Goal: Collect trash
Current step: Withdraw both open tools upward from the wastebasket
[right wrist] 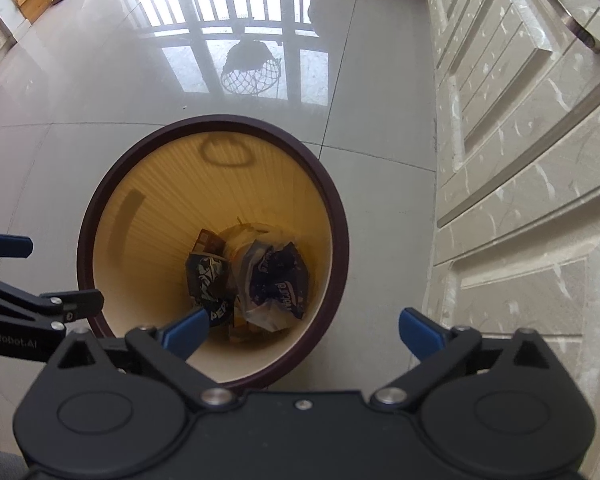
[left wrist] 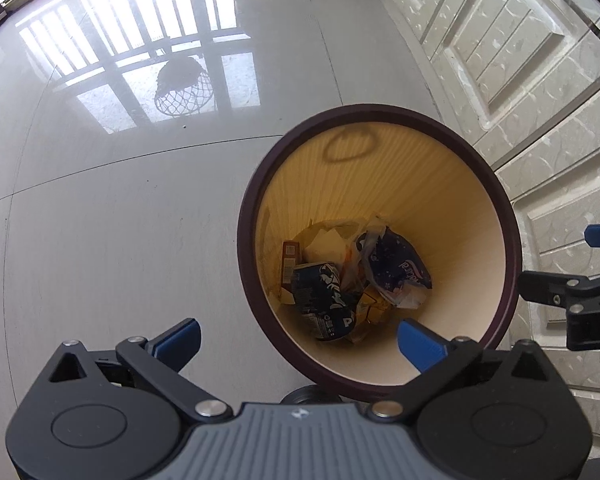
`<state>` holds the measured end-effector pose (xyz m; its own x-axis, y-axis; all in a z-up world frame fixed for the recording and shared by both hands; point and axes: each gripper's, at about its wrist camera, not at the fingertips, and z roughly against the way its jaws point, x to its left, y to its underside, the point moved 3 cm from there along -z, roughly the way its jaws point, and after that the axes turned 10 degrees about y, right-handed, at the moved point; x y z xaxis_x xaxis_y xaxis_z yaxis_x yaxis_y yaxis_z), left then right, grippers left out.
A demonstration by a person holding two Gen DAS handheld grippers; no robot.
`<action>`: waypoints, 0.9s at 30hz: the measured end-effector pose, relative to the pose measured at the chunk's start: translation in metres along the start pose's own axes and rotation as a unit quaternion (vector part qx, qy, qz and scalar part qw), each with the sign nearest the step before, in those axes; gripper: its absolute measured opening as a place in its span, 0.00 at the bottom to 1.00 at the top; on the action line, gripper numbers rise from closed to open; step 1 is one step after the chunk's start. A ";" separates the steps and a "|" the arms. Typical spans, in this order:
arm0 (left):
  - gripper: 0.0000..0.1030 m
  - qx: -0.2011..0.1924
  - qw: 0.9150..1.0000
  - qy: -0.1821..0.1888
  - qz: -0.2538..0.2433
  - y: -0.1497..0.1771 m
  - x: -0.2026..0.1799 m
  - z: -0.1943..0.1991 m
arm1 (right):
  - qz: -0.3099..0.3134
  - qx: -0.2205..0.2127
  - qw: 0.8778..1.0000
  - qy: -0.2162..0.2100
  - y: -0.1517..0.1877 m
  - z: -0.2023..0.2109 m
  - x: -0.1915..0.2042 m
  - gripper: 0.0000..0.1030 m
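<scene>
Below, trash bin [left wrist: 374, 136] with crushed can [left wrist: 324, 300], both jaws wide, empty.

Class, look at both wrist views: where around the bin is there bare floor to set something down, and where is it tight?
Bare tile floor spreads left of the bin and beyond it. It is tight between the bin and the cabinet doors. The bin's bottom is crowded with a crushed can and wrappers.
</scene>
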<state>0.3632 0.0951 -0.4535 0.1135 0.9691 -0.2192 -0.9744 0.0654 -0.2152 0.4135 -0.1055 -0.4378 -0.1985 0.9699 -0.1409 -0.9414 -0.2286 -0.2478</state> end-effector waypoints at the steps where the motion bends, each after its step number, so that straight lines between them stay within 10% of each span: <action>1: 1.00 -0.004 1.000 -0.002 0.002 0.001 0.000 0.003 | -0.001 -0.001 1.000 0.002 0.001 0.002 -0.001 1.00; 27: 1.00 -0.109 0.994 0.001 0.026 0.045 -0.032 0.126 | -0.035 -0.088 0.995 0.009 0.039 0.130 -0.031 1.00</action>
<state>0.2915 0.0976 -0.3359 0.0643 0.9695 -0.2364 -0.9140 -0.0378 -0.4039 0.3475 -0.1332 -0.3182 -0.1273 0.9826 -0.1350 -0.8902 -0.1733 -0.4213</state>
